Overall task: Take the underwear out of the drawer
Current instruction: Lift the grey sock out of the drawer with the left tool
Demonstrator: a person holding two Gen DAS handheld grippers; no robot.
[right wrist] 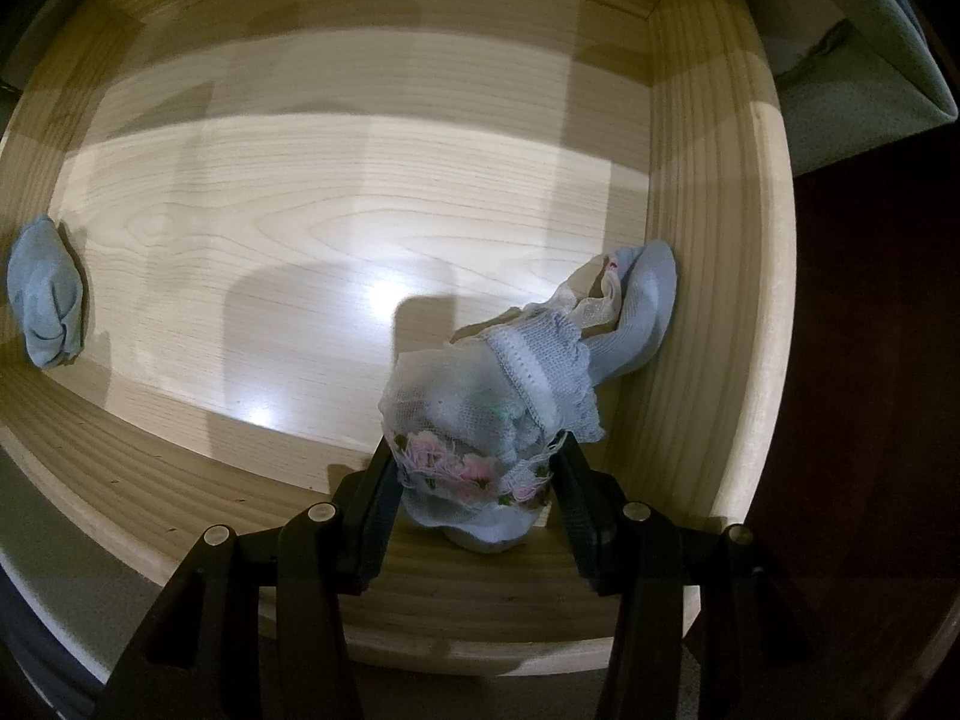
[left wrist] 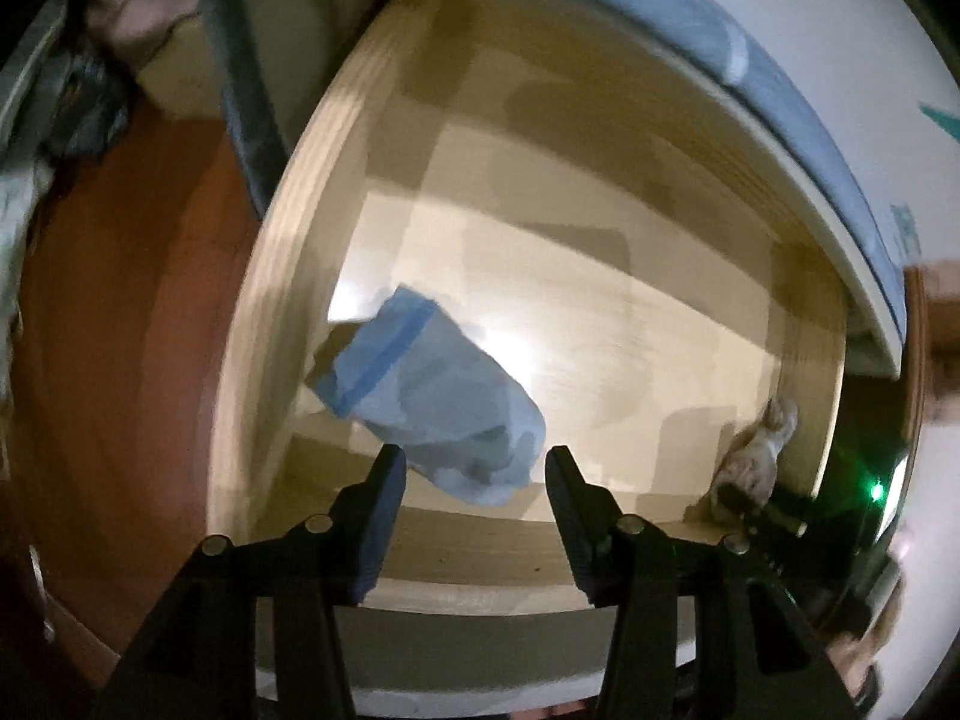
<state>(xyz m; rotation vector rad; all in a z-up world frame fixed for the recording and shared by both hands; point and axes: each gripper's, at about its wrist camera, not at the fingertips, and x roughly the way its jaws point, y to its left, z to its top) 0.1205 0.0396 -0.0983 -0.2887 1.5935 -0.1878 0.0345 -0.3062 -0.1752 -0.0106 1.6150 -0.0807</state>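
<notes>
Reddish-brown floor [left wrist: 120, 360] beside grey-blue mattress edge [left wrist: 690, 18].
</notes>
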